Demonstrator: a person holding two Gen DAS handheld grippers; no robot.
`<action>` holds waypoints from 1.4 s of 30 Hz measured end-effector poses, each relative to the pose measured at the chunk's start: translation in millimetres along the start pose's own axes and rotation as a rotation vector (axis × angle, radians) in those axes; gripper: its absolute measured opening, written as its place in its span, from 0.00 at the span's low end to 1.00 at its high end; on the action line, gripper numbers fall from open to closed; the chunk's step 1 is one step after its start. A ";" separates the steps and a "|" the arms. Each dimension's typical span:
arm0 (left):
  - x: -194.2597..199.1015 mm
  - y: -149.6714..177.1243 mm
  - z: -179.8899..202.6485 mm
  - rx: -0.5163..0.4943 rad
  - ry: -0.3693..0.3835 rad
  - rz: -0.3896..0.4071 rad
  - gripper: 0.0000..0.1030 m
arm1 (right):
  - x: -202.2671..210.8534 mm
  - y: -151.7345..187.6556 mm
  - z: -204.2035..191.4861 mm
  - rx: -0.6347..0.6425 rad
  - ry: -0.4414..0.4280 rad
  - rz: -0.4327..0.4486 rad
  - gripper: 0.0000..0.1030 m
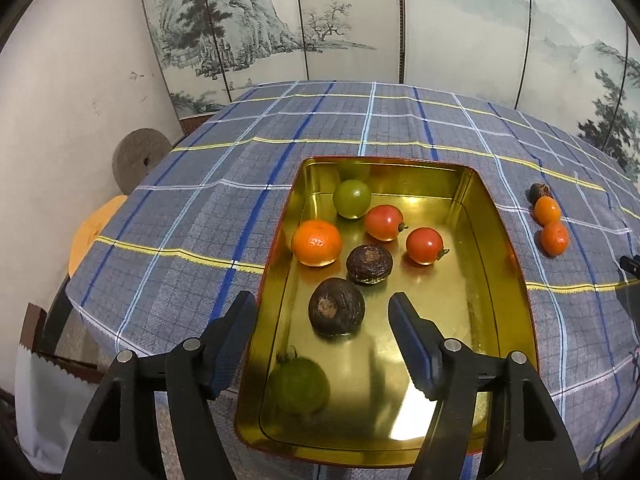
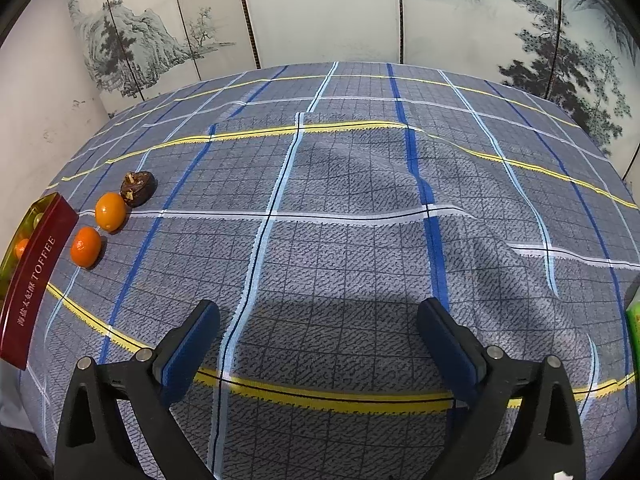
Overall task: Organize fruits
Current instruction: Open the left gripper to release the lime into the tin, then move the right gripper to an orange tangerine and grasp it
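A gold-lined tin [image 1: 472, 216] marked TOFFEE on its red outer wall lies on the blue plaid tablecloth [image 1: 224, 184], its long axis running away from the left gripper [image 1: 322, 308], whose jaws stand spread wide and empty over the tin's near end. Seven fruits are in it: two green ones, one [image 1: 352, 199] by the far wall and one [image 1: 298, 384], blurred, close to the near wall; two red tomato-like fruits [image 1: 383, 222] and [image 1: 425, 245], each with its stem end pointing right; one mandarin [image 1: 316, 242] against the left wall; and two dark brown fruits [image 1: 369, 263] and [image 1: 336, 306] in the middle, the nearer one lying between the jaw tips in the left wrist view. Three more fruits rest on the cloth just right of the tin, in a row running front to back: a flat-topped mandarin [image 2: 85, 247] nearest, an oval orange fruit [image 2: 110, 211] behind it with its long axis tilted toward the far right, and a third dark brown fruit [image 2: 138, 188], stub upward, touching that one. The right gripper [image 2: 318, 312] hovers with jaws wide apart and nothing between them above bare cloth, well to the right of the row. A painted folding screen [image 2: 320, 8] stands behind the table
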State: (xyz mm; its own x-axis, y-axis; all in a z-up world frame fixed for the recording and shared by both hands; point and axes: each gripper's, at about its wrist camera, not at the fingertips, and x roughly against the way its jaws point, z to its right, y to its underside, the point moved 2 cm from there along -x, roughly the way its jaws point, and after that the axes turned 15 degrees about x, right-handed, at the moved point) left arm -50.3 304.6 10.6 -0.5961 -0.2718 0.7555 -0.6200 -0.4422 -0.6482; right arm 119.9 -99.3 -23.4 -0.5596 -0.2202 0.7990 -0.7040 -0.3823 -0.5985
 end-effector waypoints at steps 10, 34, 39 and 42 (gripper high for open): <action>-0.5 0.3 -0.6 0.009 -0.019 0.008 0.67 | -3.1 -2.2 -6.2 0.038 0.040 -0.028 0.96; 9.1 -1.1 8.0 0.015 0.012 0.019 0.69 | 1.2 -57.1 -158.9 0.133 -0.352 0.085 0.57; 12.9 -0.8 16.9 -0.015 0.020 0.032 0.69 | -11.4 -69.1 -178.8 0.178 -0.324 0.075 0.51; 14.6 -1.0 20.5 -0.030 0.025 0.036 0.69 | -22.5 -74.4 -181.1 0.165 -0.323 0.063 0.51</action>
State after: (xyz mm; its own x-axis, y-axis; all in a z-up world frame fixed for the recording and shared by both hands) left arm -47.9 283.6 24.2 -0.6305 -0.2659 0.7292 -0.6126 -0.4063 -0.6779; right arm 105.6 96.6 -7.6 -0.4138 -0.5100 0.7541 -0.5781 -0.4926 -0.6505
